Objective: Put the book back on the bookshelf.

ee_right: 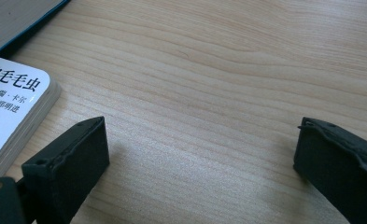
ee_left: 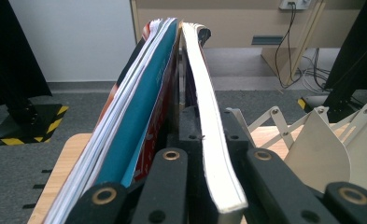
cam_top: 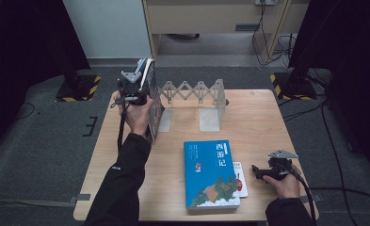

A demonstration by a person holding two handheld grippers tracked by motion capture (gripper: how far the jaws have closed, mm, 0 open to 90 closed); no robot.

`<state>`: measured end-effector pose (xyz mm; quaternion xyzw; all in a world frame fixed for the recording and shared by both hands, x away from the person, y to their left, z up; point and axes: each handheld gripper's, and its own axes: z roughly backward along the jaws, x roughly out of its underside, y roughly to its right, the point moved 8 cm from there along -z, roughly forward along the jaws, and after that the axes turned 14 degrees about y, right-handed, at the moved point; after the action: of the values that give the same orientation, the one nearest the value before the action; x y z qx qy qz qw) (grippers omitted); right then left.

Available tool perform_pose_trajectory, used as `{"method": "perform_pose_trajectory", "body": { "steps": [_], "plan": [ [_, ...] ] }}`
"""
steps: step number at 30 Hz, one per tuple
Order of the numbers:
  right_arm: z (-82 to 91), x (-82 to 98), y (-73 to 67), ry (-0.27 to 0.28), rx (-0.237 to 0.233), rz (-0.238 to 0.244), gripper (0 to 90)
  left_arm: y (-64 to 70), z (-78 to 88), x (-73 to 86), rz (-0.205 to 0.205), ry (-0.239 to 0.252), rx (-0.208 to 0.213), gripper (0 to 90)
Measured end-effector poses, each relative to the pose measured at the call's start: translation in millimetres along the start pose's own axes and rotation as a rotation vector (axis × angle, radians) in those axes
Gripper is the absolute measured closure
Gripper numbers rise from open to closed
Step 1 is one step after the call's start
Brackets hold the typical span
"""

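My left gripper [cam_top: 142, 77] is held up at the table's back left, shut on a thin white-edged book [ee_left: 209, 116] that stands upright between its jaws. Beside it stands a teal-covered book [ee_left: 144, 107], leaning against other upright books [cam_top: 153, 101] at the left end of a grey folding book rack [cam_top: 192, 92]. A large blue book [cam_top: 211, 172] lies flat near the front edge, on top of a small white book [cam_top: 240, 179]. My right gripper [cam_top: 258, 170] is low at the front right, open, with bare wood between its jaws and the small white book [ee_right: 13, 107] just left of its left jaw.
The rack's right bookend plate [cam_top: 210, 110] stands free, with an open slot between it and the upright books. The wooden table [cam_top: 258, 122] has bare room at the right. Dark stands with striped bases [cam_top: 76, 87] sit on the floor behind.
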<state>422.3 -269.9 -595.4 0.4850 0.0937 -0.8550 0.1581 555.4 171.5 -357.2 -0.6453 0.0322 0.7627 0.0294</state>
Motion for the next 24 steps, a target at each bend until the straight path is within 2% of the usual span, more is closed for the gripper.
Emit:
{"method": "perform_pose_trajectory", "body": {
  "steps": [5, 9, 15, 21, 24],
  "plan": [
    [-0.1, 0.0, 0.1, 0.000, 0.001, 0.001, 3.5, 1.9, 0.0, 4.3, -0.047, -0.007, 0.006, 82.1],
    [-0.1, 0.0, 0.1, 0.000, 0.001, 0.001, 3.5, 1.5, 0.3, 5.2, -0.050, 0.001, 0.008, 82.0],
    [0.0, 0.1, 0.0, -0.001, 0.000, 0.000, 3.4, 1.9, 1.6, 8.8, -0.077, 0.009, 0.009, 81.8],
    [0.0, 0.0, 0.0, 0.000, 0.000, 0.000, 3.4, 5.1, 5.7, 13.0, -0.115, -0.030, 0.029, 80.8],
    [-0.1, 0.0, 0.2, 0.001, 0.001, 0.002, 3.5, 6.1, 6.8, 14.3, -0.134, -0.035, 0.038, 80.3]
  ]
}}
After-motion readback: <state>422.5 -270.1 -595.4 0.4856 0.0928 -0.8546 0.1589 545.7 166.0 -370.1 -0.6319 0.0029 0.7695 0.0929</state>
